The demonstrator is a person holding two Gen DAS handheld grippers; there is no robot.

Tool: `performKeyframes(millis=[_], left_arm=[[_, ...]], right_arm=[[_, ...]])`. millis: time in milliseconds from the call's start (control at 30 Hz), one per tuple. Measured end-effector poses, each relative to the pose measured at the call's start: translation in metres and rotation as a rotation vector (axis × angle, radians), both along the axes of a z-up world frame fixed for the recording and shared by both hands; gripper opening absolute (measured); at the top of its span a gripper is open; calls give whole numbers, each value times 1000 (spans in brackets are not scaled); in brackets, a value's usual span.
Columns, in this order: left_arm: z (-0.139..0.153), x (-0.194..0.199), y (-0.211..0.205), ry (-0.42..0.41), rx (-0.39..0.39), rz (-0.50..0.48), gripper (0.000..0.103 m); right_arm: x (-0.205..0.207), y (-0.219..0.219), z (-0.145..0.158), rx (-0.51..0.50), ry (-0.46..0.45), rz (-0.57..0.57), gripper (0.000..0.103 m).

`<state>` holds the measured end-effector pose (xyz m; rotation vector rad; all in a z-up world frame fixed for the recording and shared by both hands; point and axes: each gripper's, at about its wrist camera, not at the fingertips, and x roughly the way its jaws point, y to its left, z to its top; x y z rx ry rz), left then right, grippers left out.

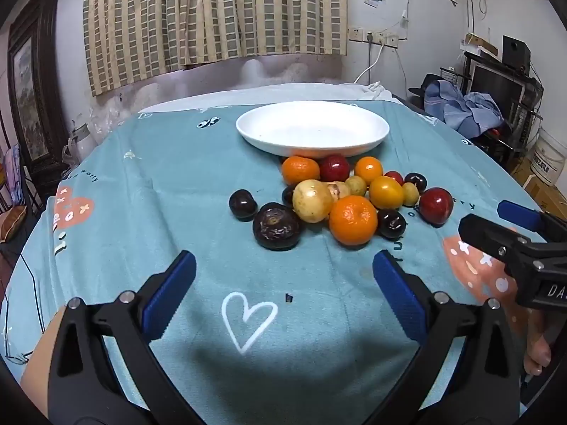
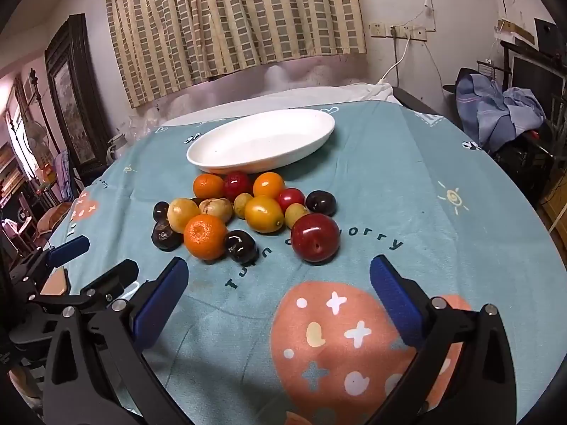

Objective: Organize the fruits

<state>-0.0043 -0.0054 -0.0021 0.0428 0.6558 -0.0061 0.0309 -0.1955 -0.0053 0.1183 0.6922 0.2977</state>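
Note:
A pile of fruit lies on the teal tablecloth in front of a white oval plate [image 1: 312,129], which holds nothing; the plate also shows in the right wrist view [image 2: 262,141]. The pile holds oranges [image 1: 353,220], red plums [image 1: 436,206], dark plums [image 1: 242,204], a wrinkled dark fruit [image 1: 276,226] and yellow fruits [image 1: 312,201]. My left gripper [image 1: 283,269] is open and empty, short of the pile. My right gripper [image 2: 280,276] is open and empty, just short of a big red plum [image 2: 315,236] and an orange [image 2: 205,236]. The right gripper also shows in the left wrist view [image 1: 503,226].
The round table carries a teal cloth [image 1: 159,184] with heart and mushroom prints. Behind it hang a checked curtain [image 1: 212,17] and a framed picture [image 1: 32,99]. Clothes and shelves [image 1: 471,106] stand to the right, beyond the table edge.

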Motion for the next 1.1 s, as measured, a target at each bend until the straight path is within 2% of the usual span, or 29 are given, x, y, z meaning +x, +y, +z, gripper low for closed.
performKeyframes(millis=[33,100,200,467,767,1100], left_arm=[[-2,3,4,12,-14,-1,101],[3,2,-3,16,19,8,101],[3,6,-4,22,18,9,101],[2,5,6,16,-7,19,101],[0,6,6,19,-6,22,101],[1,6,7,19,-6,22,101]], right_arm=[[0,0,0,-2,1,-1,102],[1,-2,-1,12,24,-2,102],[4,-3,-1,1,23,-6,102],[-2,3,3,6,2,0,102],[-2,-8,3,75,-15,23,102],[-4,-4,2,73,-21,56,102]])
